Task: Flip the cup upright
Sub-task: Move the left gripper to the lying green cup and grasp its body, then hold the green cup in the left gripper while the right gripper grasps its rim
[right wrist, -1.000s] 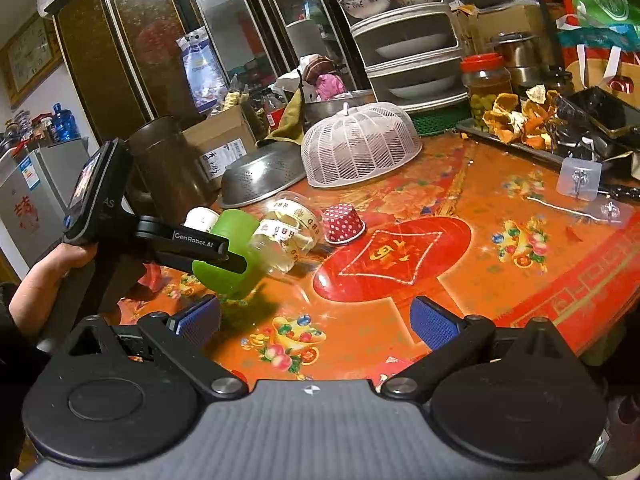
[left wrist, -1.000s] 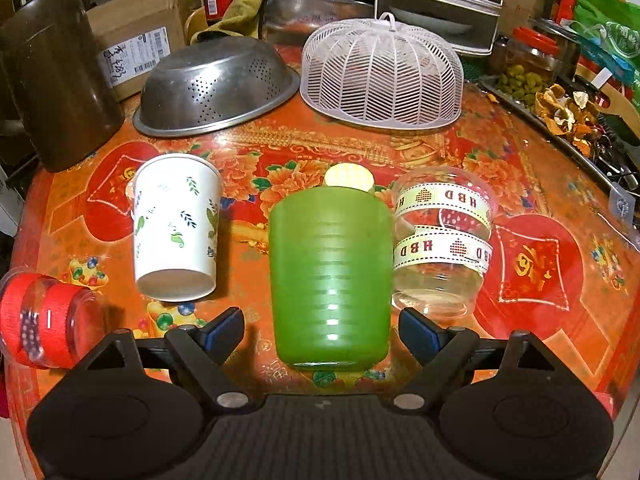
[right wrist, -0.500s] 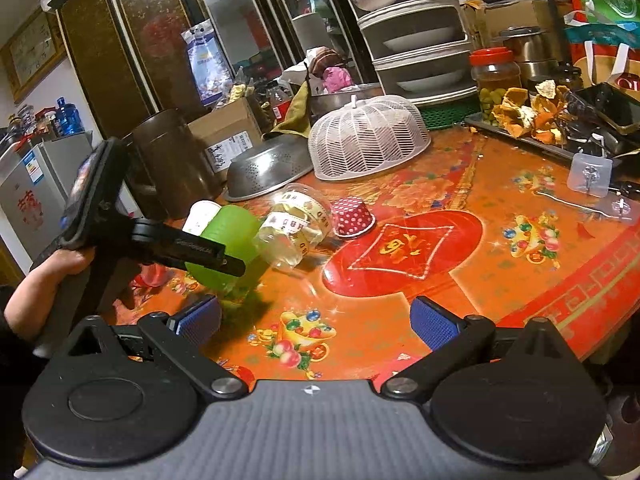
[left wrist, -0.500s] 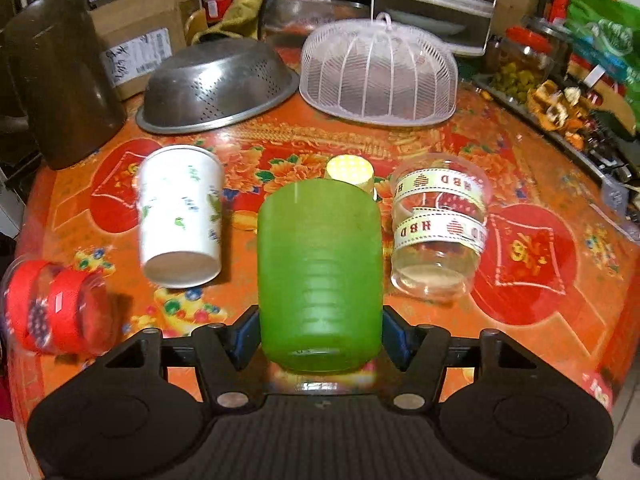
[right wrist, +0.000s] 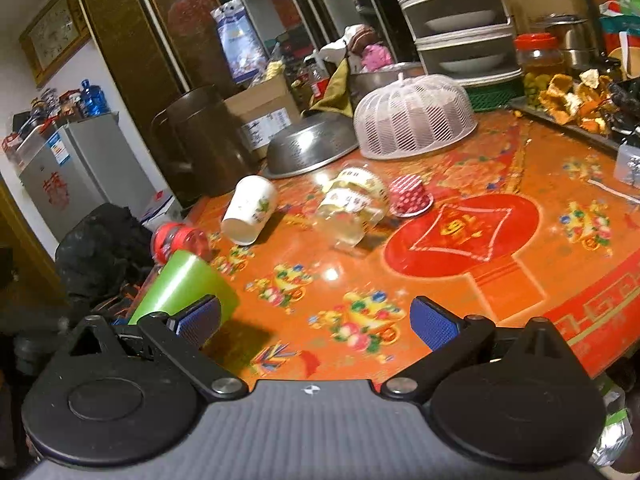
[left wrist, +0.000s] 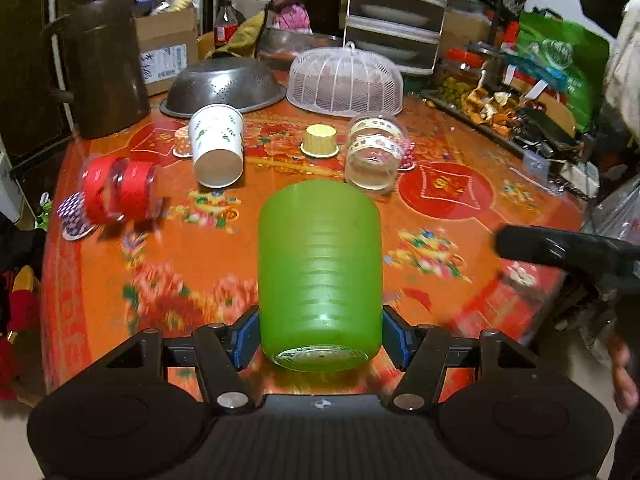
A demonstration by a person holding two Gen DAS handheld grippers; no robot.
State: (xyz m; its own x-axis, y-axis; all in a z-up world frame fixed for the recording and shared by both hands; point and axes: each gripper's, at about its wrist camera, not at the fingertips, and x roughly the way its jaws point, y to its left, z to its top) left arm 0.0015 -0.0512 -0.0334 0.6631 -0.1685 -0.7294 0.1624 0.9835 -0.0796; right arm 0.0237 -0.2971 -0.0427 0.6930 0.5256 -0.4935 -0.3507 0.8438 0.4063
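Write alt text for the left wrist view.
The left gripper is shut on a green cup, its base toward the camera. Beyond it on the orange patterned table lie a white paper cup, a red-banded jar and a clear jar, all on their sides.

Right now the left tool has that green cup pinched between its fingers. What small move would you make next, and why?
Probably tip the wrist so the closed bottom swings down. The left gripper is clamped on the green cup, which seems raised off the table and still points away on its side, bottom toward the camera. The right gripper is open and idle.
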